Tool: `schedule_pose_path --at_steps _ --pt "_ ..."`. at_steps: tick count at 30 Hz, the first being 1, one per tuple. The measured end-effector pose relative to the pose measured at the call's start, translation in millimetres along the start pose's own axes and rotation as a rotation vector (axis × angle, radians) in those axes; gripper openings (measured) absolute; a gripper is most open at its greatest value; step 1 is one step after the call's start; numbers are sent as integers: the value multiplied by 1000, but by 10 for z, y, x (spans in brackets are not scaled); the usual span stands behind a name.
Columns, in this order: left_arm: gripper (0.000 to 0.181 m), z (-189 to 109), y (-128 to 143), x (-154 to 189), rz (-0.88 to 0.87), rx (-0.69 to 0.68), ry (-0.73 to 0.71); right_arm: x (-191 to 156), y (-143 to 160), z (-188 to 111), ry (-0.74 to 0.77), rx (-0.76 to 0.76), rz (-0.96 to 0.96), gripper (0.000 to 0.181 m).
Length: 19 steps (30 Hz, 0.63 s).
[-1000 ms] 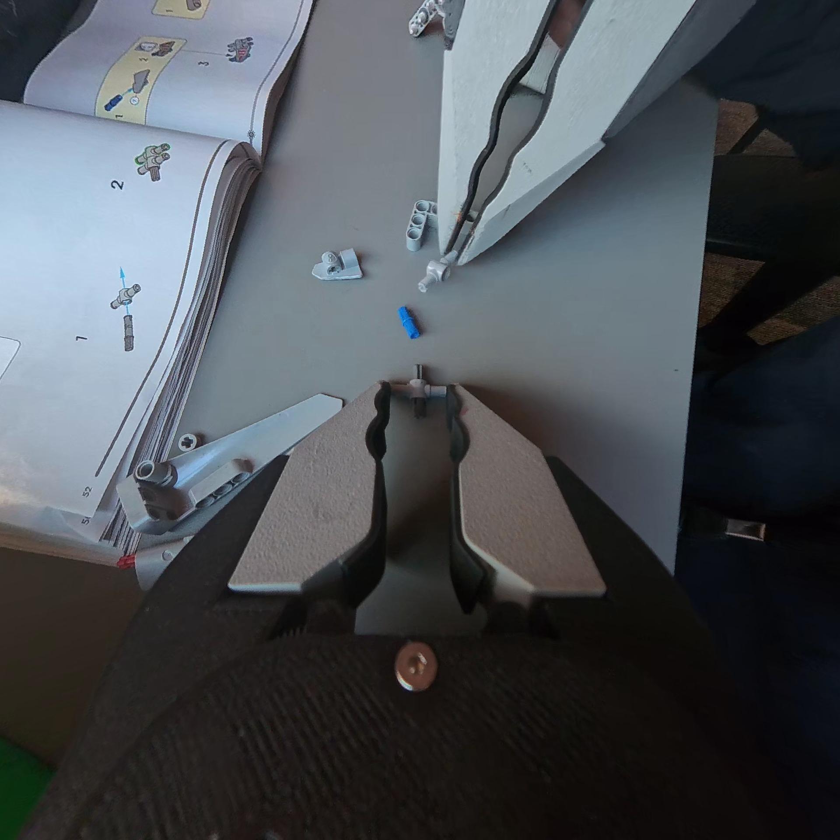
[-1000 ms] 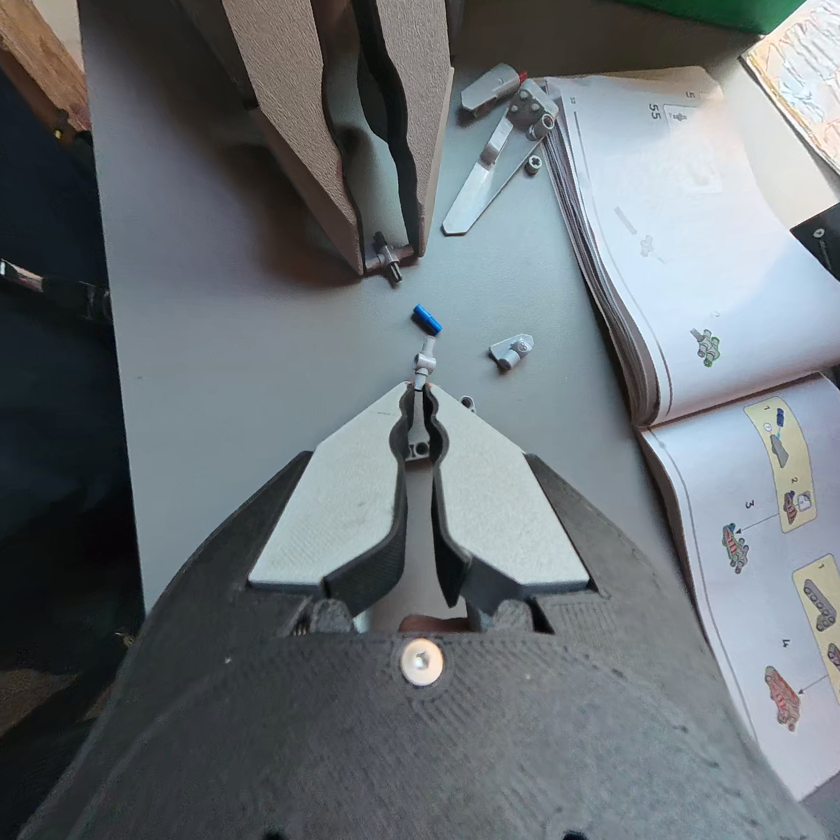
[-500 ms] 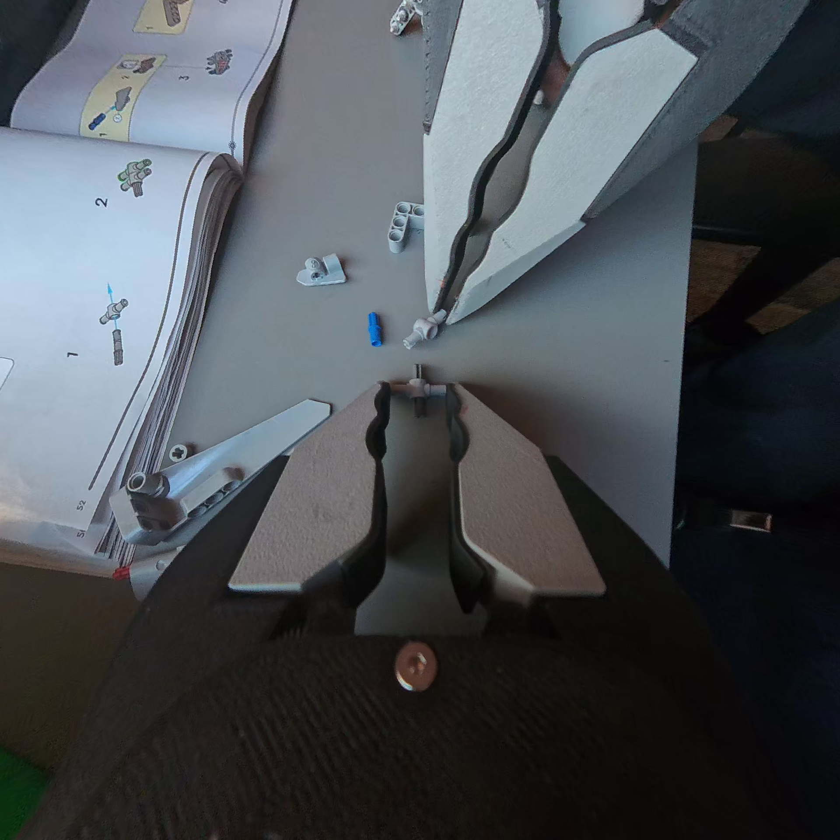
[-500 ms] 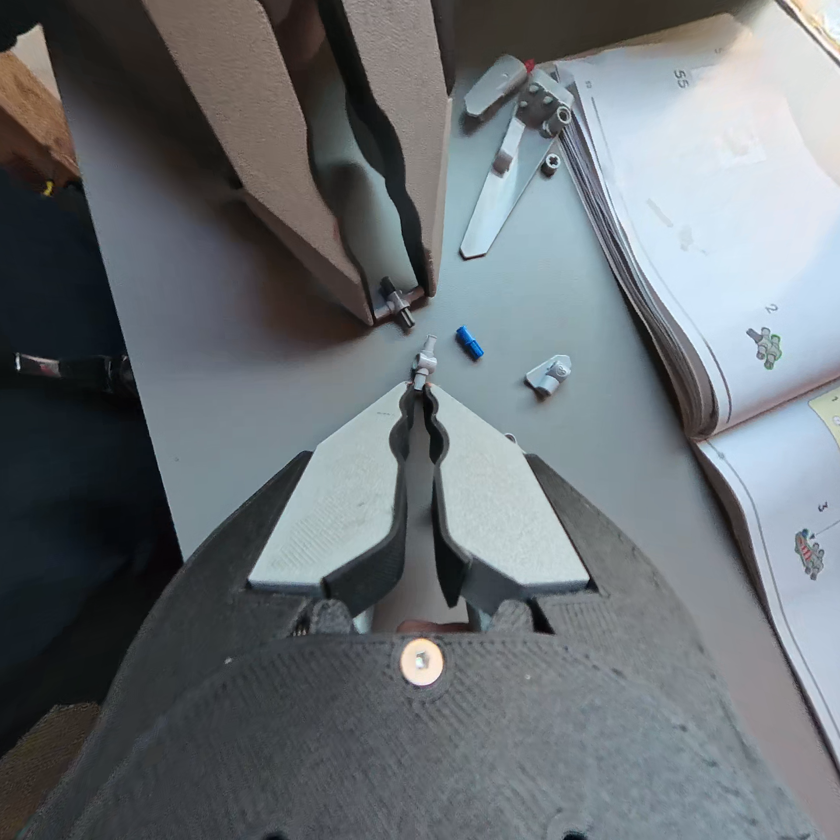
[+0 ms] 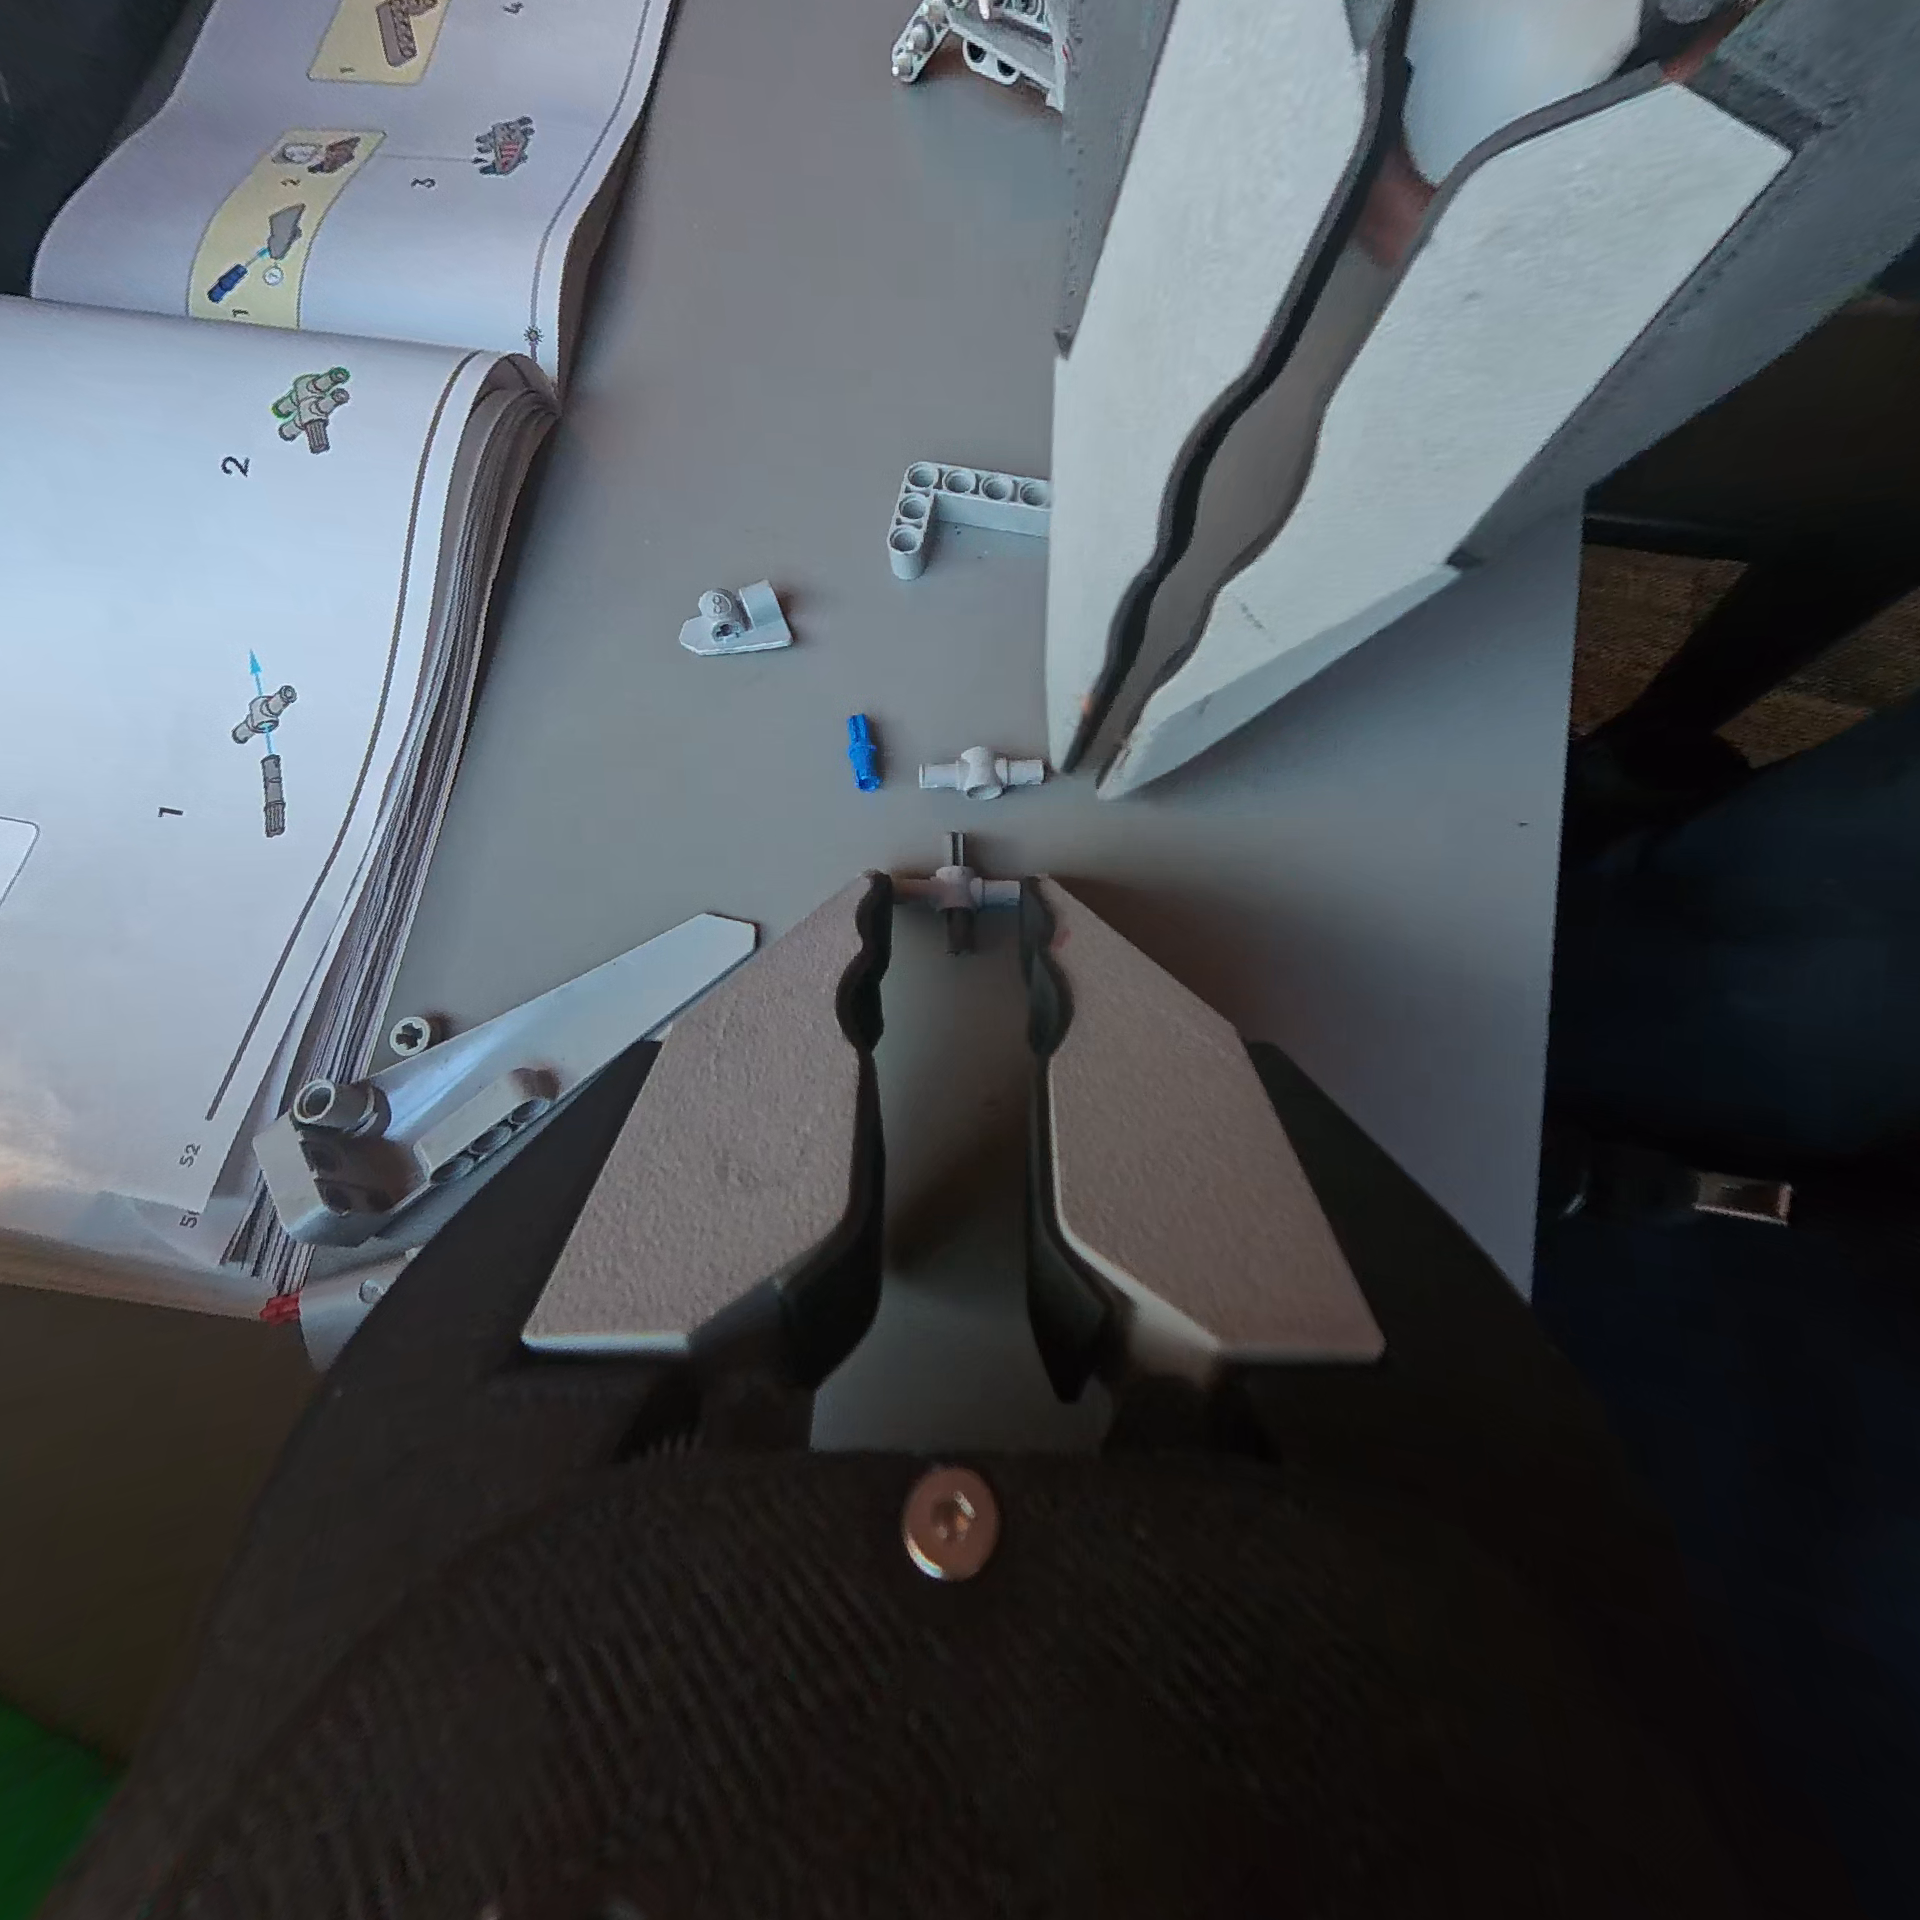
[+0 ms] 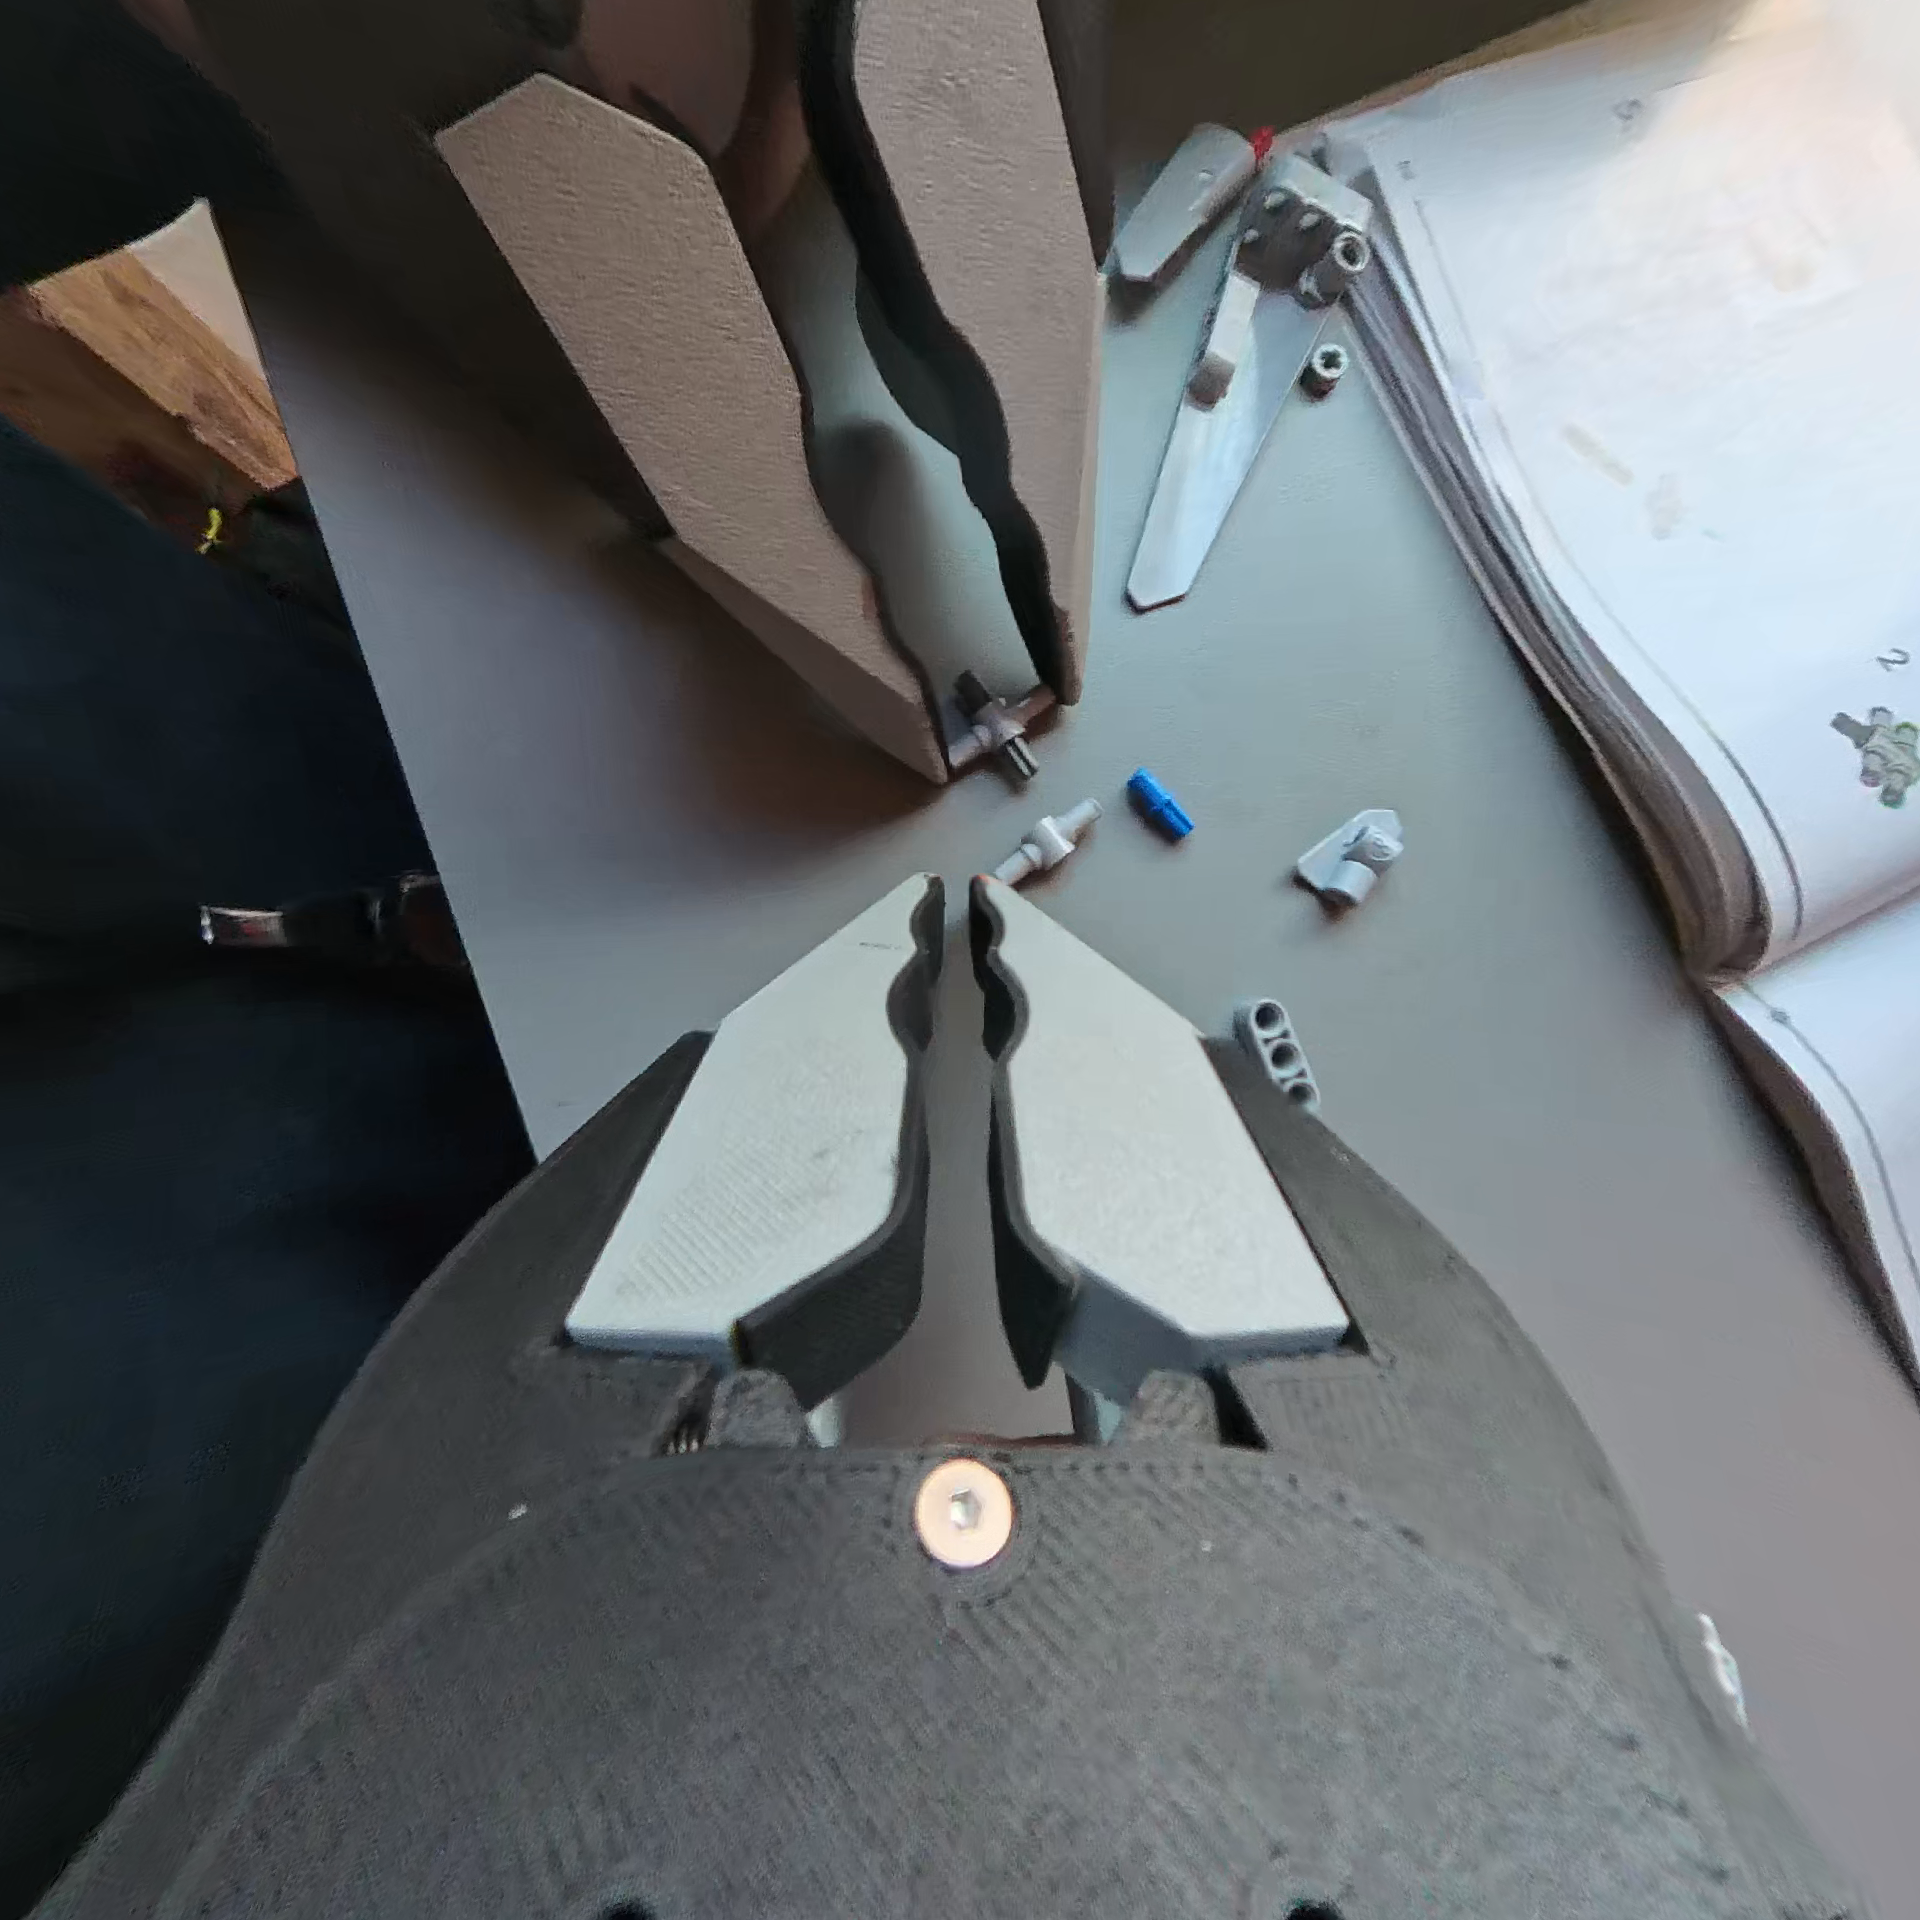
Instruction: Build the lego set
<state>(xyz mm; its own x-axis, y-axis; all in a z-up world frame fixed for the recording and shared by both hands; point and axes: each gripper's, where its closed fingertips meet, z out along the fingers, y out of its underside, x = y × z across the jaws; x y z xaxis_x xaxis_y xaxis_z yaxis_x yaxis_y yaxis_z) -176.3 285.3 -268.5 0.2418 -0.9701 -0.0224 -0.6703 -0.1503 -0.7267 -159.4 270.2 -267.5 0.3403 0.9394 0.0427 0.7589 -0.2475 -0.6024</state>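
My left gripper [image 5: 956,888] is shut on a small grey cross connector with a dark axle [image 5: 957,896] through it, held at the fingertips just above the grey table [image 5: 727,312]. It also shows in the right wrist view [image 6: 1000,732]. My right gripper [image 6: 956,888] is empty, its jaws a narrow gap apart. A light grey connector [image 6: 1044,840] lies on the table just off its right fingertip, also visible in the left wrist view [image 5: 980,773]. A blue pin [image 5: 861,753] lies beside that connector, as the right wrist view [image 6: 1160,803] also shows.
An open instruction booklet [image 5: 208,623] lies along one side. A grey wing panel assembly [image 5: 499,1081] and a small bush [image 5: 414,1035] lie by it. A small grey wedge piece [image 5: 738,621] and an L-shaped beam [image 5: 961,509] lie nearby. The table edge [image 5: 1553,935] is close. My left and right fingertips are right by each other. The small bush [image 5: 414,1035] sits 9 cm or so from the ends of my left fingers. It is also in sight in the right wrist view [image 6: 1328,357].
My right gripper has let go of the light grey connector, which now lies flat on the table beside the blue pin. The left gripper still holds its connector with the axle.
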Motion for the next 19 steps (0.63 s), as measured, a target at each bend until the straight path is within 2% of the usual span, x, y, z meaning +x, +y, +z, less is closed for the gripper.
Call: schedule_pose_path --at_steps 6,10,13,19 --pt "22 0 0 11 -2 0 12 143 64 -50 -14 8 -62 13" --pt "22 2 0 16 -18 -1 30 172 24 -72 -115 32 -107 21" --pt "22 3 0 16 -20 -2 32 139 -29 -66 -170 47 -132 22" --pt "22 1 0 15 -20 -1 32 117 -38 46 -169 29 -142 25"
